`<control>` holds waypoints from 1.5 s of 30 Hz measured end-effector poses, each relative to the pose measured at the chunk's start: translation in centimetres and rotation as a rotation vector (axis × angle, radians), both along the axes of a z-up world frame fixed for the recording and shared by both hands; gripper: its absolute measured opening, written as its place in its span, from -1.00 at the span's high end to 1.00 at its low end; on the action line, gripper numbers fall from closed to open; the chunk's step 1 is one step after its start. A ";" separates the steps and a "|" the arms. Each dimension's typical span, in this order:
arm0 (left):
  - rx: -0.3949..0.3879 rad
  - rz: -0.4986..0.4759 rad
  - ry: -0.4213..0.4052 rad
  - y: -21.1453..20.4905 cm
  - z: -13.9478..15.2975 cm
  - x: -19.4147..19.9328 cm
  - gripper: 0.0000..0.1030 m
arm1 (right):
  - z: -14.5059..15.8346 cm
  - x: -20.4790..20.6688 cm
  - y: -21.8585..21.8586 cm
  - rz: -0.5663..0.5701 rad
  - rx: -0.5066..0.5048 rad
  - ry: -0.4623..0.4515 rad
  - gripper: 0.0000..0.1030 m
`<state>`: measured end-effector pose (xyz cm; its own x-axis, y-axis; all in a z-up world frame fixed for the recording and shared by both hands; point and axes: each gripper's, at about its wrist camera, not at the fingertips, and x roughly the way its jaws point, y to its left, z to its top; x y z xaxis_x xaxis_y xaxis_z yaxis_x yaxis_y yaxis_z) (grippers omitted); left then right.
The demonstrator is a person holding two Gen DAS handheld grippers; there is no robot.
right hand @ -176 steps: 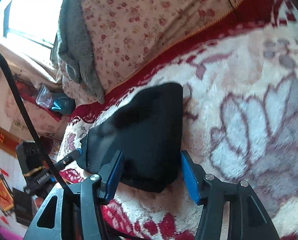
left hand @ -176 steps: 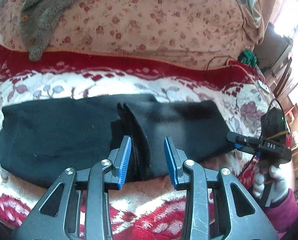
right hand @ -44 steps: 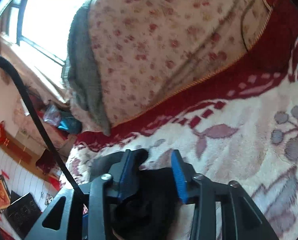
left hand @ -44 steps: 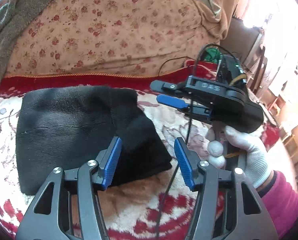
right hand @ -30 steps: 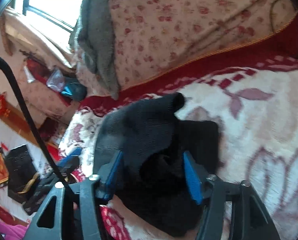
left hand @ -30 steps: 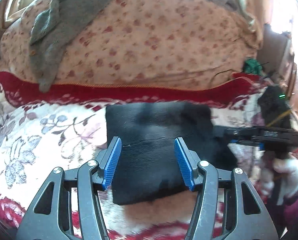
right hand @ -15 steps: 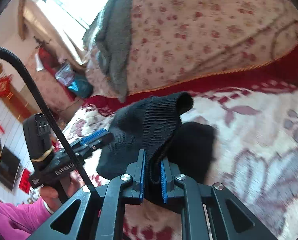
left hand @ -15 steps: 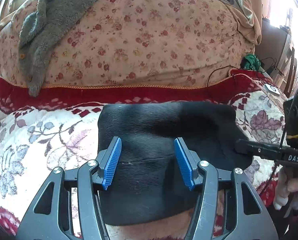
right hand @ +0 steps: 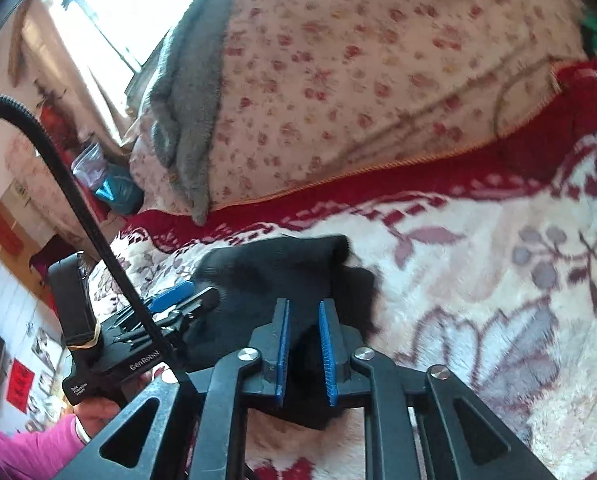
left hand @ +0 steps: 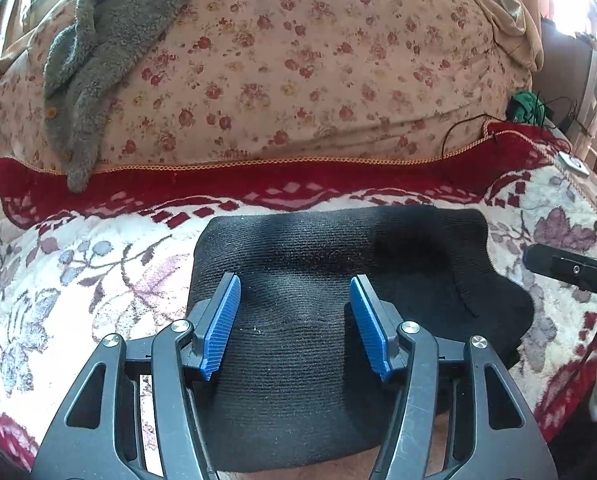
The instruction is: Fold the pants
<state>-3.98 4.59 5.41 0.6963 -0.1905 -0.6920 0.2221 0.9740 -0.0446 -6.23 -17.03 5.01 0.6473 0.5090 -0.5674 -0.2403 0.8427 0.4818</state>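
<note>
Black knit pants (left hand: 322, 280), folded into a thick near-square bundle, lie on a cream blanket (left hand: 78, 280) with a mauve flower pattern and a dark red border. Behind the blanket rises a large floral-print quilt (left hand: 298, 72), with a grey fleece garment (left hand: 98, 40) draped down its left side.

The left wrist view looks down over the bundle. The left gripper (left hand: 296, 314) hovers above its near half, blue pads spread wide and clear of the cloth — nothing is clamped. At the right edge of this view the black tip of the right gripper (left hand: 570, 270) reaches in beside the bundle's right corner, where a lower layer of cloth juts out. A thin black cable (left hand: 458, 136) and a green object (left hand: 524, 100) sit at the blanket's far right; only this view shows them clearly.

The right wrist view sees the pants (right hand: 282, 276) from the side, with one folded corner raised toward the quilt. The right gripper (right hand: 304, 344) has its blue pads a narrow gap apart; its jaws have just been opening, with dark cloth showing in the gap, though whether the pads press on it cannot be told. This view alone shows the left gripper's body (right hand: 178, 300) from outside, held by a hand (right hand: 98, 412) in a pink sleeve (right hand: 22, 452), plus a bright window (right hand: 110, 8) and red wall decorations at far left.
</note>
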 end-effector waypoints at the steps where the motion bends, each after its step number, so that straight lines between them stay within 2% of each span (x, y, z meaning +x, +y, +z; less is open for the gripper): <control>1: -0.007 0.004 0.005 0.1 0.2 -0.1 -0.09 | 0.3 0.0 0.5 0.003 -0.006 -0.006 0.50; 4: -0.023 0.021 0.011 0.6 0.8 -0.4 -0.09 | 0.9 0.1 2.0 0.018 0.002 -0.020 0.32; 8: -0.010 0.053 -0.019 1.0 1.7 -1.0 -0.09 | 1.1 0.8 4.0 0.025 0.000 -0.025 0.31; 17: -0.022 0.094 -0.031 2.5 2.6 -2.0 -0.09 | 1.2 1.0 5.9 0.042 -0.007 -0.018 0.28; 19: -0.029 0.101 -0.028 2.7 2.8 -2.2 -0.09 | 1.3 0.9 6.0 0.041 -0.014 -0.024 0.04; 26: -0.022 0.110 -0.022 3.2 2.9 -2.2 -0.09 | 1.3 0.6 6.0 0.032 -0.034 -0.025 -0.01; 27: -0.024 0.112 -0.019 3.3 2.7 -2.2 -0.09 | 1.0 0.6 5.7 0.021 -0.041 -0.016 -0.05; 28: -0.031 0.114 -0.013 3.7 2.6 -2.1 -0.09 | 0.8 0.7 5.4 0.011 -0.048 -0.008 -0.18; 30: -0.070 0.100 0.004 4.4 2.3 -1.9 -0.09 | 0.0 1.0 4.4 -0.012 -0.060 0.018 -0.43; 33: -0.176 0.055 0.070 5.9 1.5 -1.2 -0.14 | -1.8 1.9 2.6 -0.044 -0.052 0.078 -0.45; 35: -0.203 0.070 0.100 6.9 0.9 -0.6 -0.14 | -2.9 2.4 1.7 -0.070 -0.056 0.113 -0.47; 37: -0.235 0.082 0.128 7.9 0.2 0.0 -0.14 | -4.2 3.0 0.7 -0.070 -0.005 0.150 -0.47; 40: -0.338 0.040 0.187 8.7 -0.9 0.9 -0.20 | -5.7 3.7 0.0 -0.031 0.125 0.189 -0.53; 42: -0.363 0.015 0.220 8.6 -1.5 1.4 -0.26 | -6.8 4.3 0.0 -0.014 0.160 0.225 -0.64; 44: -0.365 -0.007 0.236 8.2 -2.3 1.7 -0.30 | -7.2 4.4 -0.1 -0.006 0.190 0.216 -0.67; 45: -0.366 -0.011 0.238 8.2 -2.6 1.9 -0.41 | -7.2 4.5 0.0 0.004 0.187 0.214 -0.69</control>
